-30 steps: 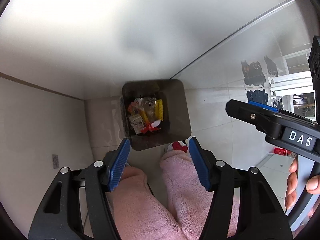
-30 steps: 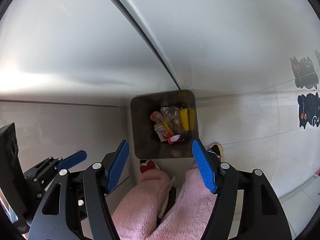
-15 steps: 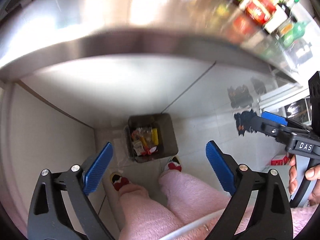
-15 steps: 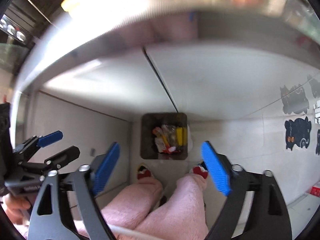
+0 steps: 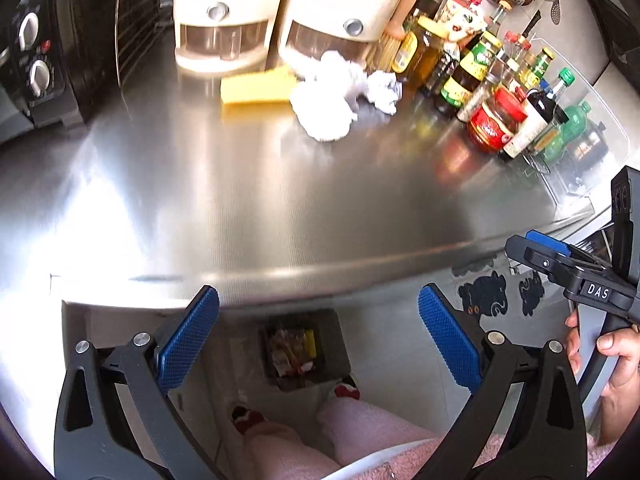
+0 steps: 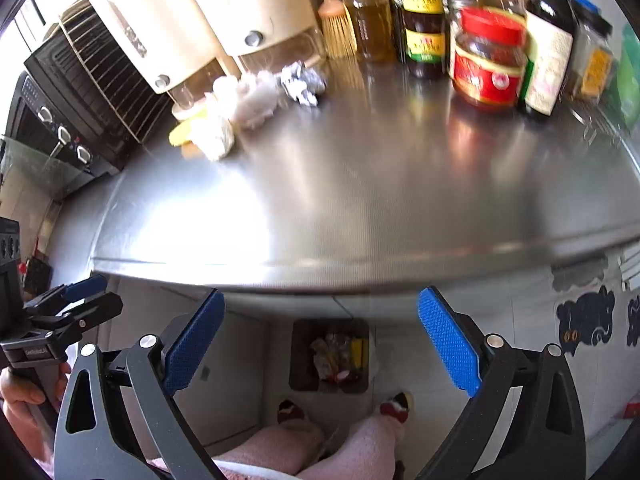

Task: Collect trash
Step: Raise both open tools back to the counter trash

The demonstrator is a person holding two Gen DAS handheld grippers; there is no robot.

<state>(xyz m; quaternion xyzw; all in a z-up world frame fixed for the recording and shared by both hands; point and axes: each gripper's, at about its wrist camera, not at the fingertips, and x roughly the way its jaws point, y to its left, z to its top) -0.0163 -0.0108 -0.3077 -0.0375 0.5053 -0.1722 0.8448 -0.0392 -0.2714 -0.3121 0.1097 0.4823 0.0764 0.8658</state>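
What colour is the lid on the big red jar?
Red, matching its label. The red jar shows best in the right wrist view, among the bottles.

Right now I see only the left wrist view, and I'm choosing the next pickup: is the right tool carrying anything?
Observer: No. The right tool is open; its jaws have just been opening, and nothing is between them.
Operator: The crumpled ball seems to touch the bottles here. Does it?
Observer: No. The crumpled ball lies in front of the cream dispenser, with bare steel between it and the bottle row.
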